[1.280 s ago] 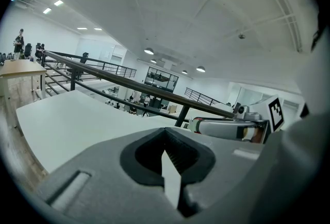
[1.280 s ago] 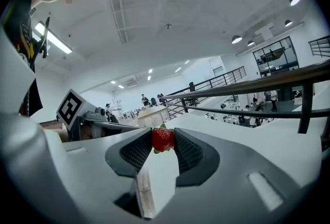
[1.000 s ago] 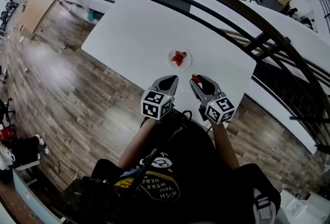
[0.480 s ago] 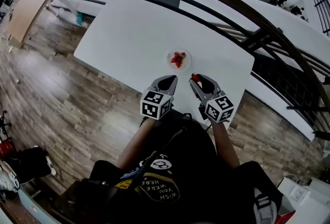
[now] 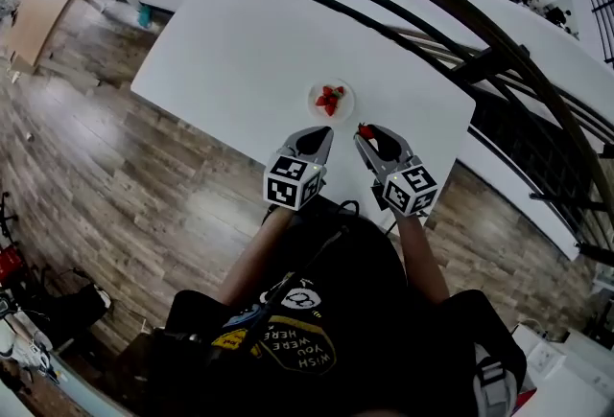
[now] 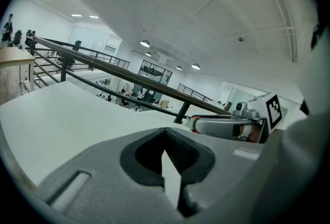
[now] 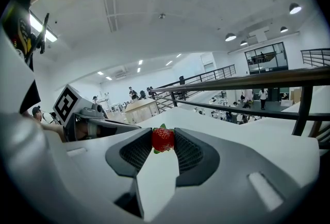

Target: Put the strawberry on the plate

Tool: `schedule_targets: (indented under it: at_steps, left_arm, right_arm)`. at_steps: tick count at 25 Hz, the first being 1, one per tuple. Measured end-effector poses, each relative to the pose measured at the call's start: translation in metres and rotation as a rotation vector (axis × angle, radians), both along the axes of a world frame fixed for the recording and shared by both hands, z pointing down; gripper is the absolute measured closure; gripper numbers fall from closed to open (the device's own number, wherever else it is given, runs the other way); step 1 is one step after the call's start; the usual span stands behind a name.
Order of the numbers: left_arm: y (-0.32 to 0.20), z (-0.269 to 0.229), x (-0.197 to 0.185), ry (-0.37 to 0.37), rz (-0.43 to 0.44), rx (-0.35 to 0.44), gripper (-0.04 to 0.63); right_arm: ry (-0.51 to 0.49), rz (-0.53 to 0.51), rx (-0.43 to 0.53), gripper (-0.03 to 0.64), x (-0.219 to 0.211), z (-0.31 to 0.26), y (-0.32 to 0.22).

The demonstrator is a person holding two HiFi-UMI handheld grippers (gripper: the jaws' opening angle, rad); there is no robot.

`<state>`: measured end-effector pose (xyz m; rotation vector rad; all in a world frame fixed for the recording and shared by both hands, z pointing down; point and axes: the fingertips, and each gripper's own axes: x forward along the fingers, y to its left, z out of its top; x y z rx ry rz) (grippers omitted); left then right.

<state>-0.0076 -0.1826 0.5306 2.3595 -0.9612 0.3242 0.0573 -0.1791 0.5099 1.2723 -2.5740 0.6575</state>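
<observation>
Over the last second little had changed. The right tool (image 7: pixel 163 139) had kept its jaws pinched on the strawberry (image 7: pixel 163 140), with no widening or narrowing of the grip. In the head view, both tools had edged only slightly forward over the near edge of the white surface (image 5: pixel 240 41). The fruit had therefore been picked up and was secure, but the carry to the plate (image 5: pixel 346 108) looked barely begun, and the release had not yet been made. The strawberry sat between the tips of the right tool's two dark ribbed pads, with its green leaves showing above and below the jaws. It was held clear of the surface. From overhead it hung near the plate, on the plate's near-right side and not yet over the rim. The plate lay close to the near edge of the surface and already carried some red fruit (image 5: pixel 329 100) at its centre. The left tool (image 5: pixel 322 134) hovered beside the right one, its jaws pressed together on nothing, just short of the plate's near rim.
</observation>
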Motion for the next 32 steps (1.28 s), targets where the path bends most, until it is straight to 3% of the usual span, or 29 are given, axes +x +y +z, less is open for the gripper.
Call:
schedule_targets:
  at_steps: [14,32]
  left_arm:
    - [-0.021,0.033,0.009,-0.039,-0.057,-0.027,0.591]
    - [-0.035,0.066,0.003,-0.092,-0.047,-0.082,0.591]
  right_arm:
    - [-0.008,-0.002,-0.037,0.480,0.009,0.030,-0.027]
    - [0.032,-0.008,-0.077,0.480,0.013,0.063,-0.050]
